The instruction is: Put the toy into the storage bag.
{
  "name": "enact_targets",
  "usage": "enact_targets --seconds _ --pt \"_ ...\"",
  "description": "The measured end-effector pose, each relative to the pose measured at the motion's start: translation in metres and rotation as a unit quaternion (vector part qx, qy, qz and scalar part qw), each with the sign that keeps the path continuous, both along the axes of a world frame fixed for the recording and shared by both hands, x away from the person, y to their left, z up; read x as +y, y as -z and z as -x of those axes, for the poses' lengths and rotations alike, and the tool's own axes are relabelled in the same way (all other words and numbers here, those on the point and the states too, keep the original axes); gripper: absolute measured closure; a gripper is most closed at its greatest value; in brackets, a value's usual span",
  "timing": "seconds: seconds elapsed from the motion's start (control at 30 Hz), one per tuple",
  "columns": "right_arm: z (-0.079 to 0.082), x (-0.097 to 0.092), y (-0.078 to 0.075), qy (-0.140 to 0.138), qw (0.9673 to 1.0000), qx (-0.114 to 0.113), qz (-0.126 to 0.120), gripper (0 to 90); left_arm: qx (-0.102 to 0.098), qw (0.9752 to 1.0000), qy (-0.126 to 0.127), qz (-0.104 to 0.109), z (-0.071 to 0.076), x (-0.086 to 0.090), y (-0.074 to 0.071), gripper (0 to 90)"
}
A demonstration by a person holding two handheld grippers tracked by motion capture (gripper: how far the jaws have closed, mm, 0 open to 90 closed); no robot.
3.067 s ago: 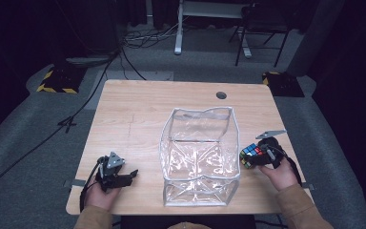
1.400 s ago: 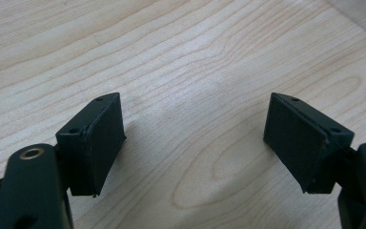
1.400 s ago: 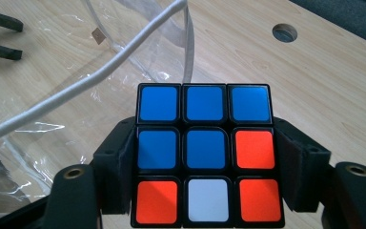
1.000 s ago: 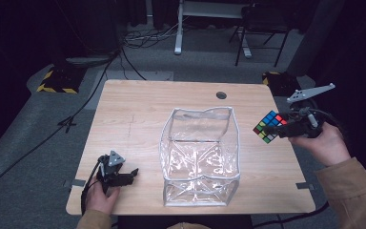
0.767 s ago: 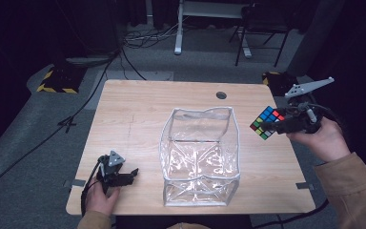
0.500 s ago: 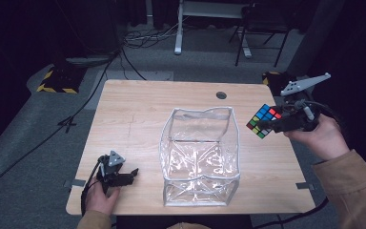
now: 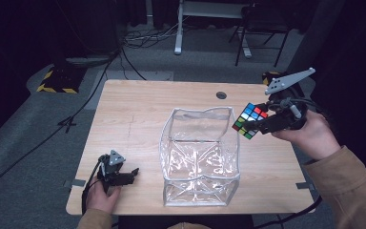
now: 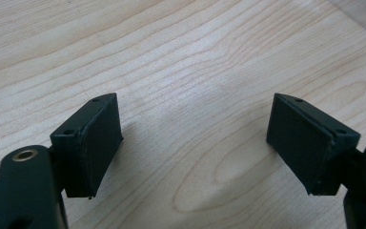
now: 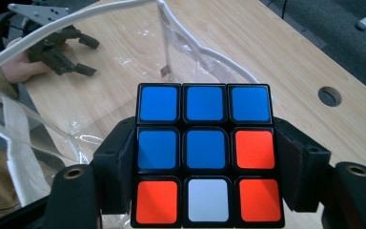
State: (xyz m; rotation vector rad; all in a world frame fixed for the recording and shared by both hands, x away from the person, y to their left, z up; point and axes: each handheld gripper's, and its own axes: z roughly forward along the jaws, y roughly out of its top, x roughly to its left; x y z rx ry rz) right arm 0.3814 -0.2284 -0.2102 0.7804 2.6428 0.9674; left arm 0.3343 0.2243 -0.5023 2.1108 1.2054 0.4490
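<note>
Now one puzzle cube gripped by right gripper fingers, one clear bag, left gripper fingers open, empty

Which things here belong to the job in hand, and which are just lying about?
In the job:
- puzzle cube, clamped in the right tool
- clear bag, standing open

Lying about:
- left tool, open, resting on the table
- floor cables

You have one cube, beside one clear bag, and two tools: the right tool by the bag's far corner, the left tool off its near left side. One worktop.
</note>
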Motion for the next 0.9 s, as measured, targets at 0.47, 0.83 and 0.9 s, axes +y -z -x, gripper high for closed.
enact_targets --seconds 0.47,0.83,0.9 --pt "0.004 0.04 -0.002 -0.049 0.9985 0.002 0.025 33.6 -0.001 1.0 -0.001 -0.001 0.0 0.0 0.0 19.4" --pt "0.005 0.071 0.001 -0.083 0.9961 0.011 0.027 33.6 -0.001 1.0 -0.002 0.002 0.0 0.0 0.0 19.5" --pt "0.003 0.077 0.003 -0.092 0.9953 0.009 0.031 33.6 -0.001 1.0 -0.002 0.002 0.0 0.0 0.0 19.4"
